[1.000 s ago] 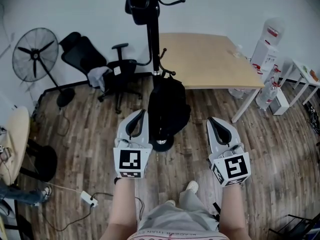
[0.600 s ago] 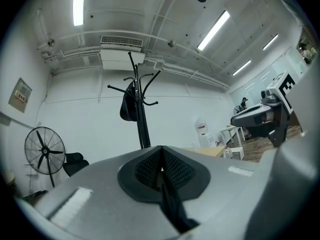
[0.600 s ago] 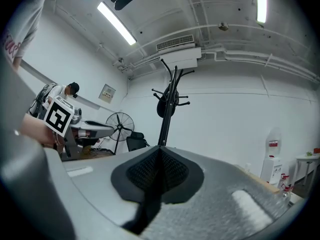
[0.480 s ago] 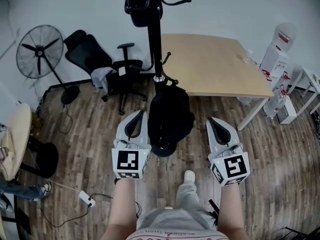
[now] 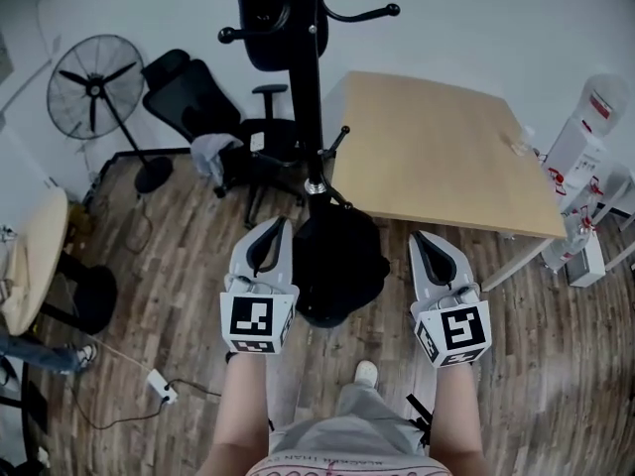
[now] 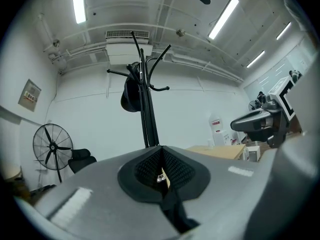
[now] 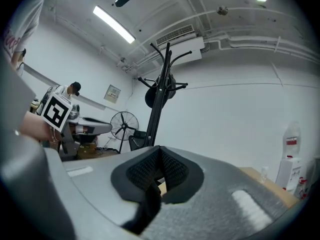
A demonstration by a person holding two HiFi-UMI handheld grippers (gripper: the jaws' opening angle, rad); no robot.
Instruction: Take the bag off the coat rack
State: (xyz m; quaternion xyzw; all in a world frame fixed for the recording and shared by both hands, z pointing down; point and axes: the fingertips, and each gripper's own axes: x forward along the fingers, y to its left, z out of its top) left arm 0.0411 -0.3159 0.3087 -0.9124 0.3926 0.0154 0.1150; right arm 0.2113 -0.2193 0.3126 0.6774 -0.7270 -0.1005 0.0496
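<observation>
A black coat rack (image 5: pixel 308 97) stands ahead of me. One black bag (image 5: pixel 263 18) hangs from its upper hooks, and a black backpack (image 5: pixel 339 266) hangs low on the pole. My left gripper (image 5: pixel 272 230) is shut and empty just left of the backpack. The right gripper (image 5: pixel 429 242) is shut and empty to its right. Neither touches it. The left gripper view looks up past its shut jaws (image 6: pixel 161 156) at the rack (image 6: pixel 146 114) and upper bag (image 6: pixel 131 95). In the right gripper view, the rack (image 7: pixel 159 99) rises beyond the shut jaws (image 7: pixel 159 156).
A wooden table (image 5: pixel 437 157) stands right of the rack, with a water dispenser (image 5: pixel 595 117) beyond it. A black office chair (image 5: pixel 213 127) and a standing fan (image 5: pixel 94 82) are at the left. A round table (image 5: pixel 30 266) and a power strip (image 5: pixel 159 387) lie lower left.
Both grippers and the view have moved forward toward the coat rack. The backpack now sits between the two grippers, closer than before. Both jaws stayed shut.
</observation>
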